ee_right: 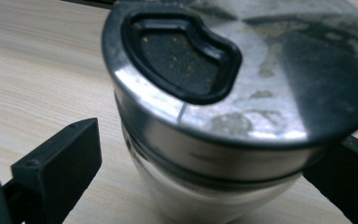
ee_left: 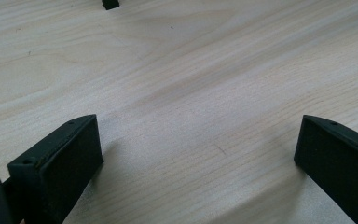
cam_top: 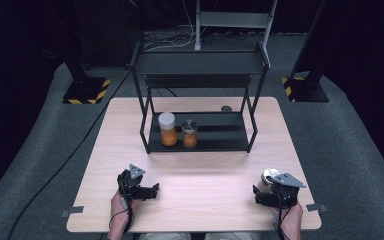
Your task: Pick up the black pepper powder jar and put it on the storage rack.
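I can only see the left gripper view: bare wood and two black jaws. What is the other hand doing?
Observer: The right gripper has a jar with a metal lid between its open jaws, near the table's right front corner.
Operator: Is it squeezing the jar?
Observer: One jaw stands clear of the glass; the other I cannot judge.
Operator: Anything else on the table?
Observer: A black shelf rack at the back, holding a white-capped jar and a smaller jar, both with orange contents.

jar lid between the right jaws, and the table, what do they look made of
Jar lid: seems brushed metal, given its smudged silver sheen, with a black, likely plastic, inset flap. Table: pale wood or wood-look laminate with visible grain and a matte finish.
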A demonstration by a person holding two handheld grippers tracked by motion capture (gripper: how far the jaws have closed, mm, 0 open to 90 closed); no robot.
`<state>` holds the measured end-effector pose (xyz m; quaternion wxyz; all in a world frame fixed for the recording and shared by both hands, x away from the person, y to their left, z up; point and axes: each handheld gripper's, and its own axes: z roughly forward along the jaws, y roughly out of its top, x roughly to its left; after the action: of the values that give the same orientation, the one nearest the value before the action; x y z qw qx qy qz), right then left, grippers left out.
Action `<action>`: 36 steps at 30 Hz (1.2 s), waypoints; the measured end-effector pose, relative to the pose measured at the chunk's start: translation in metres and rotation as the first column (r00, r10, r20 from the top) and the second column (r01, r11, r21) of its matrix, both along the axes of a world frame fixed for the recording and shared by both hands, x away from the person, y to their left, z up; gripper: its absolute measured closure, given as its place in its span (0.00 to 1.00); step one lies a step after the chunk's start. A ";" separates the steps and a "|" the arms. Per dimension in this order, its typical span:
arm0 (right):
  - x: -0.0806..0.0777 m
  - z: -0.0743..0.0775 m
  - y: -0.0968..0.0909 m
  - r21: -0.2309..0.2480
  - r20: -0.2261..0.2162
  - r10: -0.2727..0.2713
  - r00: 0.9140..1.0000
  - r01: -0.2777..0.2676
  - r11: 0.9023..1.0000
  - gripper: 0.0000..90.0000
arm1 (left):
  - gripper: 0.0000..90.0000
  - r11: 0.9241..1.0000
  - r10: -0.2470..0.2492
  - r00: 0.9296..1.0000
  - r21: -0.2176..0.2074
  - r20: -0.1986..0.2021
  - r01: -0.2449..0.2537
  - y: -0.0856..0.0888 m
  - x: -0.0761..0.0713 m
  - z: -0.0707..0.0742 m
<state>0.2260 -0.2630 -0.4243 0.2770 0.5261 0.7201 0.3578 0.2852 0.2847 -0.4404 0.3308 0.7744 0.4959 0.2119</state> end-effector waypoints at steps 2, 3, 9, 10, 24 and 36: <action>0.000 -0.001 -0.001 -0.001 0.005 0.004 1.000 -0.004 1.000 0.06 | 0.00 1.000 0.000 1.000 0.000 0.000 0.000 0.000 0.000 0.000; -0.001 -0.002 -0.003 0.004 0.006 0.005 1.000 -0.005 1.000 0.09 | 0.00 1.000 -0.001 1.000 0.002 -0.001 0.001 0.000 0.000 0.000; -0.003 -0.006 -0.010 0.032 0.017 0.011 1.000 -0.011 0.999 0.24 | 0.00 1.000 -0.001 1.000 0.002 0.000 0.001 0.000 0.000 0.000; -0.003 -0.006 -0.009 0.029 0.016 0.009 1.000 -0.009 1.000 0.26 | 0.00 1.000 0.000 1.000 0.000 0.000 0.000 0.000 0.000 0.000; -0.008 -0.011 -0.011 0.035 0.054 0.019 0.998 -0.021 0.999 0.34 | 0.00 1.000 0.000 1.000 0.000 0.000 0.000 0.000 0.000 0.000; -0.007 -0.005 -0.009 0.030 0.063 0.043 0.997 -0.045 0.999 0.34 | 0.00 1.000 -0.001 1.000 0.002 0.000 0.001 0.000 0.000 0.000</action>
<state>0.2190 -0.2718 -0.4294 0.2832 0.5030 0.7166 0.3914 0.2852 0.2847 -0.4402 0.3301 0.7751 0.4953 0.2121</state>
